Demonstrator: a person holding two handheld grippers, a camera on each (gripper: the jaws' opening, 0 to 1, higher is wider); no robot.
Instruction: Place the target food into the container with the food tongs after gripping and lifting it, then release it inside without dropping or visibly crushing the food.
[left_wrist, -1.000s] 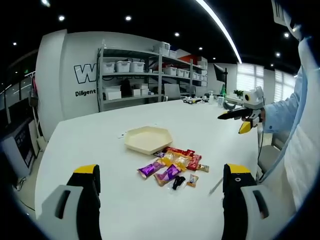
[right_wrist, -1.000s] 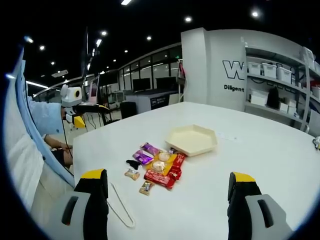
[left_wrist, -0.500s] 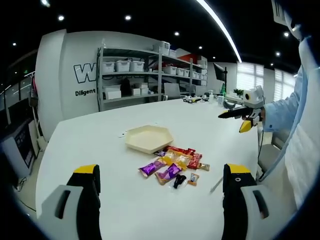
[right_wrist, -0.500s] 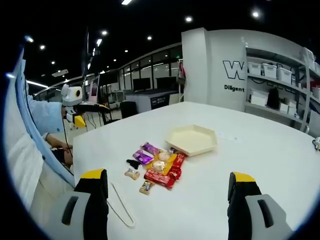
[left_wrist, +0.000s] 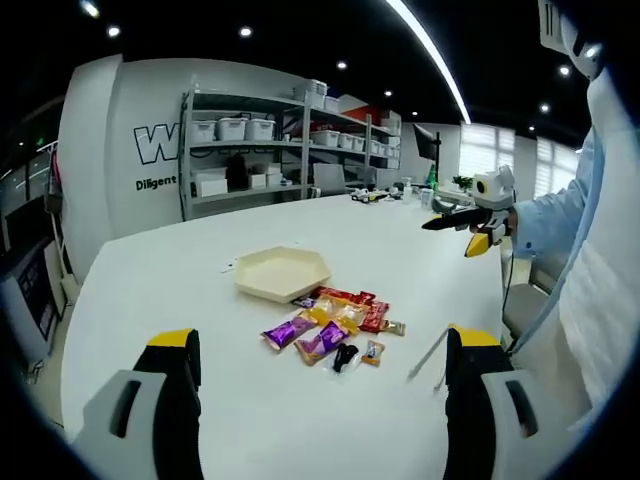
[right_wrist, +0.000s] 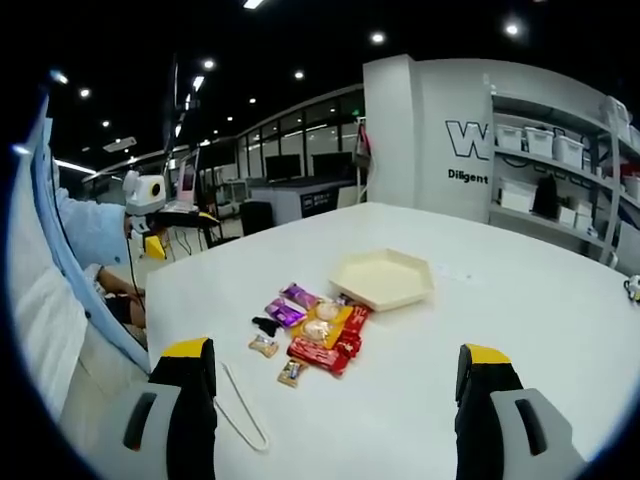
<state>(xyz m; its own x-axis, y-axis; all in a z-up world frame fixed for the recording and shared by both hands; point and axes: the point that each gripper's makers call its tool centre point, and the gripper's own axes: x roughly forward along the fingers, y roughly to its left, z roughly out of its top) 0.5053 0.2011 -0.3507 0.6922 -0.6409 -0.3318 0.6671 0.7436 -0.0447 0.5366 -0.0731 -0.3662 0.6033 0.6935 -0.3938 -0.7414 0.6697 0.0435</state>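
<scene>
both grippers hover above the big white table with nothing held. the left gripper has its grey, yellow-tipped jaws spread wide, and the right gripper likewise stands wide open.

taking the pale cream hexagonal tray as the landmark: the heap of wrapped snacks lies just beside the tray's near edge, its closest red packets nearly touching the rim. the heap holds two purple wrappers, a yellow pack with round pastries, long red packets, a small black piece and two small tan sweets. which of these is the target food i cannot tell.

the thin white wire food tongs lie flat on the table on the side of the heap away from the tray, apart from the snacks. in the right gripper view they sit just beside the left-hand jaw, long axis running roughly forward along the jaws. in the left gripper view the tongs appear just beside the right-hand jaw, slanted.

the right gripper looks the better placed for picking up the tongs; they are thin and flat, so closing cleanly may be fiddly. nothing stands between jaws and tongs. a person's pale blue sleeve is at the table's edge, and grey shelving with white bins stands well beyond the tray.
</scene>
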